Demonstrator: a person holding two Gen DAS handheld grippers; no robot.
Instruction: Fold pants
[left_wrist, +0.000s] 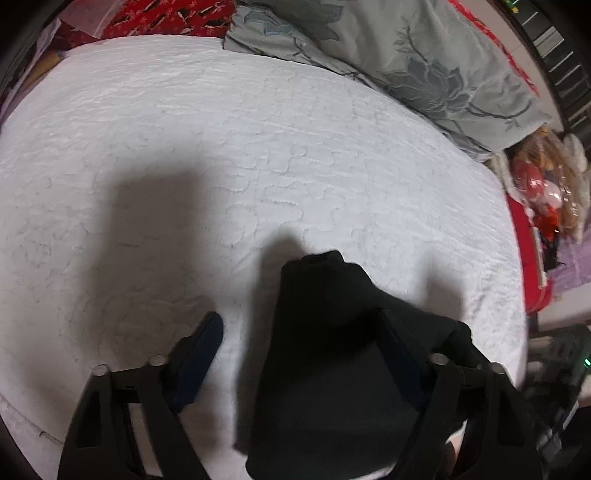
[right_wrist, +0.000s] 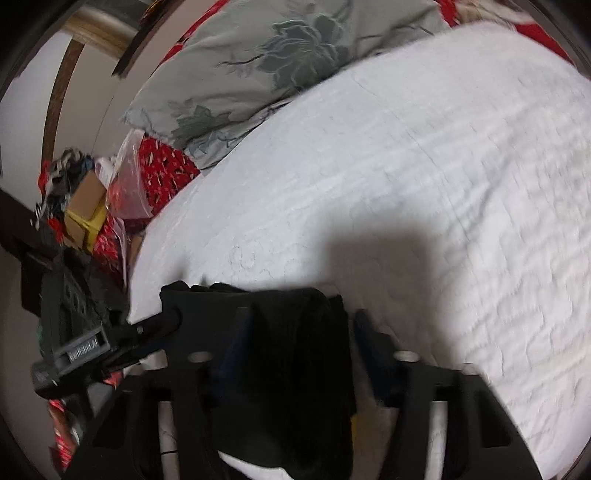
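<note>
The black pants (left_wrist: 332, 354) hang bunched over the near edge of the white quilted bed (left_wrist: 229, 147). In the left wrist view my left gripper (left_wrist: 299, 350) is open, its left finger (left_wrist: 201, 354) bare over the bed and its right finger draped in black cloth. In the right wrist view the pants (right_wrist: 299, 362) pass between the fingers of my right gripper (right_wrist: 303, 339), which stand open with the cloth loose between them. The left gripper's body (right_wrist: 81, 347) shows there at the left, touching the same cloth.
A grey floral pillow (left_wrist: 424, 62) lies at the head of the bed, also in the right wrist view (right_wrist: 258, 66). Red patterned bedding (left_wrist: 166, 18) and clutter with a cardboard box (right_wrist: 85, 206) sit beside the bed. White bedspread (right_wrist: 443, 184) stretches ahead.
</note>
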